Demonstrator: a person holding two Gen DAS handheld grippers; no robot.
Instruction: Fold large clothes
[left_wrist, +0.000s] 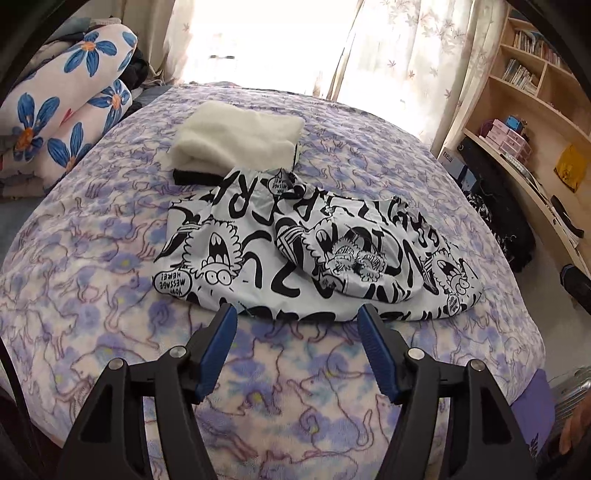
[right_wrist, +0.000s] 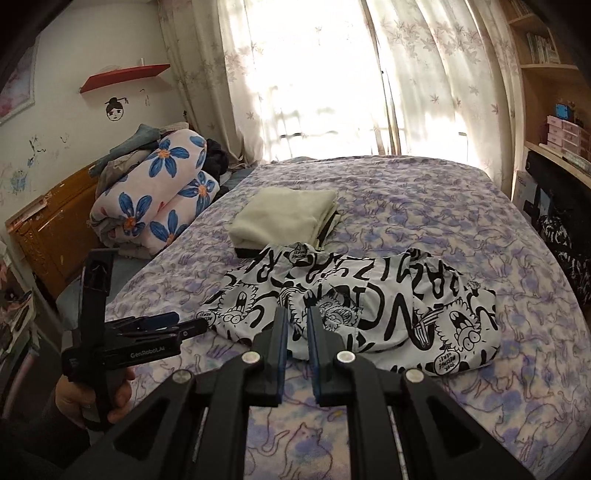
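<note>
Purple cat-print bedspread under one folded cartoon-print garment.
Left gripper is held well open and empty; right gripper is nearly shut on nothing. One folded cream fleece lies just behind the garment.

Printed garment on bed, folded pile behind it

One printed garment and one folded cream stack are lying on the bed; two flowered quilt rolls are sitting far left.
</note>
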